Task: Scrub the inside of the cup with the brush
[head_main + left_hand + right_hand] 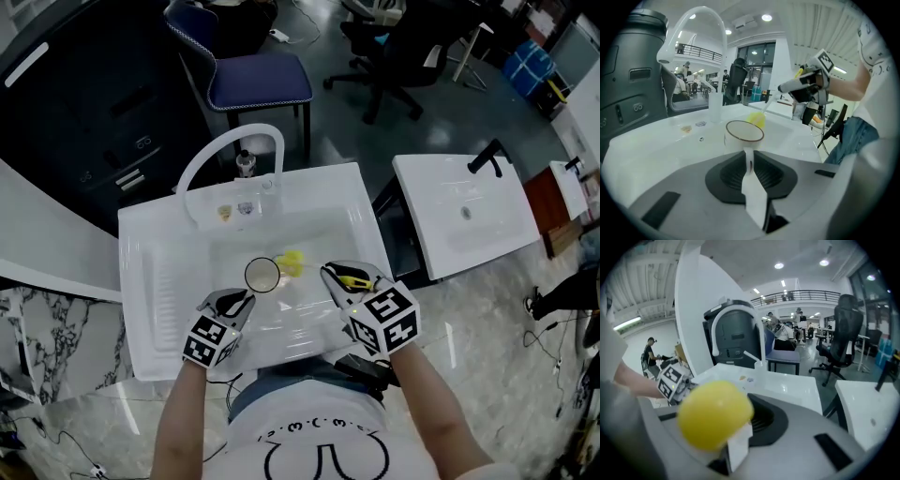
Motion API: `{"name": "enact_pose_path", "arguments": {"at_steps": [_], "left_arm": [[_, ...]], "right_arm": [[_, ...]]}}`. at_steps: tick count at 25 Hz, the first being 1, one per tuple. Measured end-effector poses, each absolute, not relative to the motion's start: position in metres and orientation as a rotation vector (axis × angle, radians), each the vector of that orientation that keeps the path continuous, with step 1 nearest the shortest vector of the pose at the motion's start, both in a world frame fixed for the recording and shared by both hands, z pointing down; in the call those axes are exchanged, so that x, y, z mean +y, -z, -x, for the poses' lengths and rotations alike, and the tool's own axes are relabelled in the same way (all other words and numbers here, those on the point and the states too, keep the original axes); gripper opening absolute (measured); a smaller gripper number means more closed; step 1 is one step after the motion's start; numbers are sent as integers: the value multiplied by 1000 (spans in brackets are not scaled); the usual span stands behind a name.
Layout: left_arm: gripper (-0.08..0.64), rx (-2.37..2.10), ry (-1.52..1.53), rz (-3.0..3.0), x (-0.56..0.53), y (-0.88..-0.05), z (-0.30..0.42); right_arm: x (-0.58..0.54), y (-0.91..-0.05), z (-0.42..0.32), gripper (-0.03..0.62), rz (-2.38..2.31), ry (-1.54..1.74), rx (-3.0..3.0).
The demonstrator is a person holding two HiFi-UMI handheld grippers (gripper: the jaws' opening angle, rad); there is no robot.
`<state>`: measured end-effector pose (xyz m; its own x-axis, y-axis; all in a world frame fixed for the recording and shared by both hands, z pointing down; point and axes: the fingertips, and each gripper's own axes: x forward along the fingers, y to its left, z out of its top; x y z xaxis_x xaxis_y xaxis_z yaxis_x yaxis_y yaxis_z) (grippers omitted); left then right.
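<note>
- Two tools grip — left tool (749, 155) pinches the glossy white, brown-rimmed cup's (743, 132) thin handle.
- Right tool (333, 275) clamps the brush (757, 120), rounded yellow head ahead, beside the cup.

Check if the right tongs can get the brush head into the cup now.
Probably yes: the cup, held by the left tongs, has its mouth open and clear, and the right tongs hold the brush head just beside its rim.
</note>
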<state>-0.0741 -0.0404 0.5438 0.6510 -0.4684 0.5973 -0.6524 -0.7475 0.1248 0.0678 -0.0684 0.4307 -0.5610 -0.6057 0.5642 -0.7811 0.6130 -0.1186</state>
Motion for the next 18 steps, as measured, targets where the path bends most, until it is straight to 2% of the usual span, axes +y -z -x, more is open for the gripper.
{"name": "enact_pose_path", "arguments": {"at_steps": [6, 18], "left_arm": [[64, -894, -760, -2667, -41, -529, 68], [64, -867, -885, -2729, -40, -533, 63]], "right_arm": [[-75, -407, -78, 41, -1161, -618, -2443], [-96, -472, -51, 41, -1143, -750, -2329]]}}
